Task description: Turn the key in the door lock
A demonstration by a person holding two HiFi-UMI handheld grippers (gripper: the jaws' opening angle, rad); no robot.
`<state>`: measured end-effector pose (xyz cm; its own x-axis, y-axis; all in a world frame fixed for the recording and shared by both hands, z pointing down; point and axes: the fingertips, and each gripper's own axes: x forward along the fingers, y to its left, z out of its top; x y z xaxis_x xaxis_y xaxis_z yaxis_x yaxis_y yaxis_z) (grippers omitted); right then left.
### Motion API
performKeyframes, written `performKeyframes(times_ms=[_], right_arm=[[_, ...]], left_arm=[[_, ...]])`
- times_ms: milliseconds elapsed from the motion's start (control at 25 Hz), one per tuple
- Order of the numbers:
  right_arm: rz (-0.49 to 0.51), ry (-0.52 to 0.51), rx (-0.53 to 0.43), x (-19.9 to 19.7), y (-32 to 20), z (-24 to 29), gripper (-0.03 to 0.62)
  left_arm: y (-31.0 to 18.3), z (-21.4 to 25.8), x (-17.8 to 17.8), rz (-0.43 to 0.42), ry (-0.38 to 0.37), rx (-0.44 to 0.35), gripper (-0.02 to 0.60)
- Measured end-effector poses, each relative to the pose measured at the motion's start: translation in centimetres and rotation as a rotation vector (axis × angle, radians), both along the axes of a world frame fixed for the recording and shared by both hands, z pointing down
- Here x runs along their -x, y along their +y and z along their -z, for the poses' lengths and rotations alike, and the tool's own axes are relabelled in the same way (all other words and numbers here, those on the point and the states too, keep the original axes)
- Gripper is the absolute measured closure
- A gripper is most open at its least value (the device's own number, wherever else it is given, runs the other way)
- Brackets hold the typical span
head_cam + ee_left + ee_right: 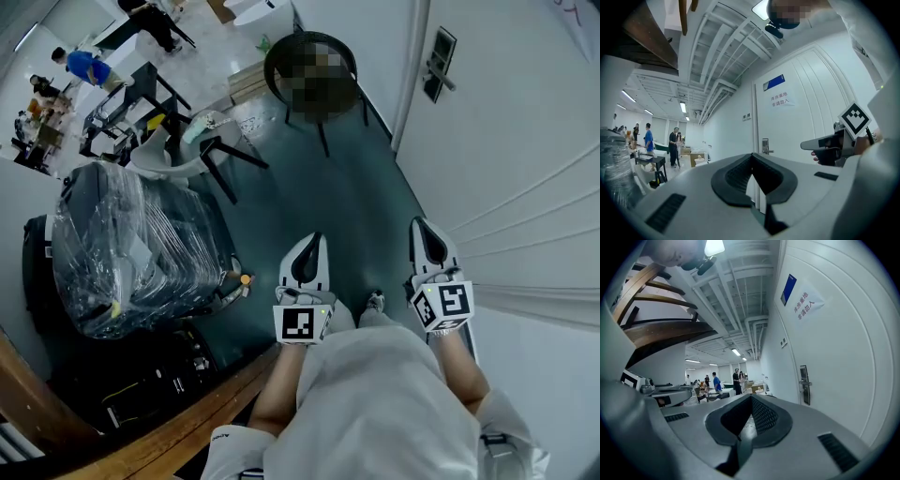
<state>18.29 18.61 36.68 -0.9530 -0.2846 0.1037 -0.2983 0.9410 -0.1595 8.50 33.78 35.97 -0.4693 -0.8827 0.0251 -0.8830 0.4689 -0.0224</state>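
Note:
The white door (525, 141) stands along the right of the head view, and its dark lock plate with a lever handle (438, 64) is well ahead of me. The same lock (765, 146) shows small in the left gripper view, and the lock (804, 384) also appears in the right gripper view. No key can be made out at this distance. My left gripper (314, 240) and right gripper (421, 225) are held level in front of my body, side by side, both pointing along the corridor. Each has its jaws together with nothing between them.
A plastic-wrapped bundle (131, 248) sits at the left. Ahead stand chairs (202, 141) and a round black seat (309, 66). A wooden rail (141, 436) runs at the lower left. People stand far off (674, 147). A paper notice (780, 100) hangs on the door.

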Motion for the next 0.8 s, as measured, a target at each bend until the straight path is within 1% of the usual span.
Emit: performKeyframes(times_ms=[80,200,320,400,480,600,720,800], right_arm=[[-0.002,0.001,-0.001,1.4,-0.6,-0.2,0.602],[-0.03,0.009,-0.019,4.1,-2.4,-0.6,0.602],[-0.106,0.021,-0.039,6.7,-4.4,-0.8,0.602],[-0.159,0.029,-0.033,8.7,-5.7,-0.9,0.602],[-0.196,0.026,-0.026,10.7,-6.9,-0.4,0.602],[-0.239,0.017,-0.046,13.4,-8.2,0.4,0.602],[-0.295,0.024,-0.046,14.8,-8.9,0.3,0.602],[-0.34,0.032,-0.041,15.0,-9.3,0.0,0.602]], left_arm=[[-1.2,0.3,1.8,-0.01,0.001,-0.016,0.575],[-3.5,-0.8,5.1,-0.052,-0.006,0.002,0.575],[-5.8,-0.8,8.9,-0.092,0.011,-0.017,0.575],[-7.3,-0.4,11.5,-0.123,0.018,-0.033,0.575],[-8.9,-0.2,14.0,-0.161,0.013,-0.034,0.575],[-11.3,0.1,17.5,-0.219,0.004,-0.04,0.575],[-13.1,0.3,19.7,-0.275,0.017,-0.053,0.575],[-14.1,-0.3,20.4,-0.324,0.018,-0.037,0.575]])
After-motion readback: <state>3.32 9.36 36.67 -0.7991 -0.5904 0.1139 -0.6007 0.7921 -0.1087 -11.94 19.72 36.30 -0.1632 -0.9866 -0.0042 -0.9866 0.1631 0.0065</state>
